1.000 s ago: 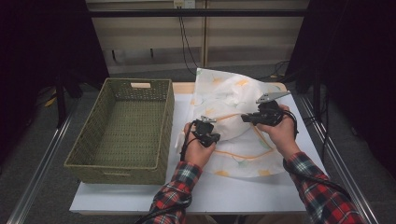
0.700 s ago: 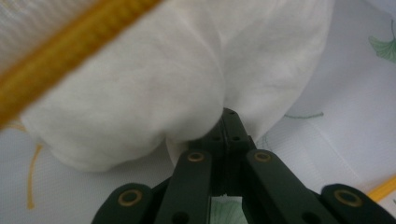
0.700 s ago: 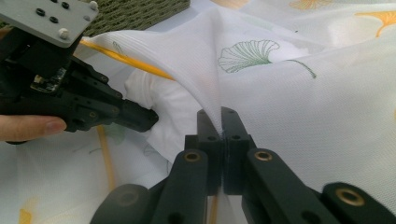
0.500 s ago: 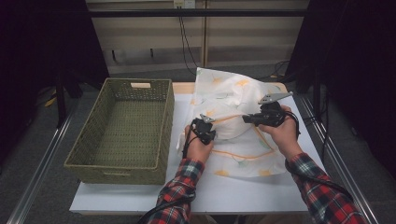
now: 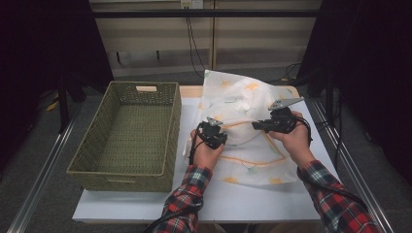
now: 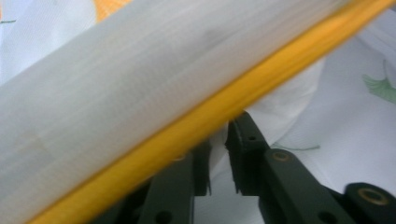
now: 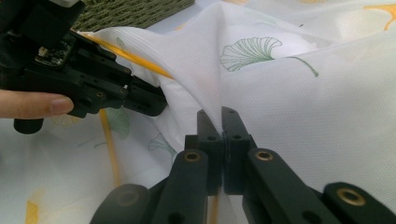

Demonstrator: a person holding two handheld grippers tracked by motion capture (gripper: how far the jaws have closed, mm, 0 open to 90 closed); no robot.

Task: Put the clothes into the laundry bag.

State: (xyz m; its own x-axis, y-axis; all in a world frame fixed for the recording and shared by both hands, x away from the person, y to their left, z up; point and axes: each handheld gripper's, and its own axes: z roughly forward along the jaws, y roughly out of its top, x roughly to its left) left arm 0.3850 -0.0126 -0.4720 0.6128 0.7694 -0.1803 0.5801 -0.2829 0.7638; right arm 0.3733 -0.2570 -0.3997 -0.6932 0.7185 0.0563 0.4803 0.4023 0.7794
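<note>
A white cloth point(image 5: 243, 104) printed with green and orange ginkgo leaves and edged in orange lies bunched on the white table. My right gripper point(image 5: 256, 127) is shut on a raised peak of the cloth point(image 7: 289, 93), and its jaws point(image 7: 223, 123) meet on the fabric. My left gripper point(image 5: 222, 139) is at the cloth's left side, close to an orange-trimmed fold point(image 6: 140, 93). Its jaws point(image 6: 218, 154) have just been opening. They stand a little apart with white fabric hanging loose in the gap. The right gripper view also takes in the left gripper point(image 7: 156, 100), against the cloth.
A large empty green wicker basket point(image 5: 126, 170) takes up the table's left half, right beside the cloth. Bare white table point(image 5: 233, 199) lies in front of the cloth. Metal rails run along both sides of the table, and cables hang at the back wall.
</note>
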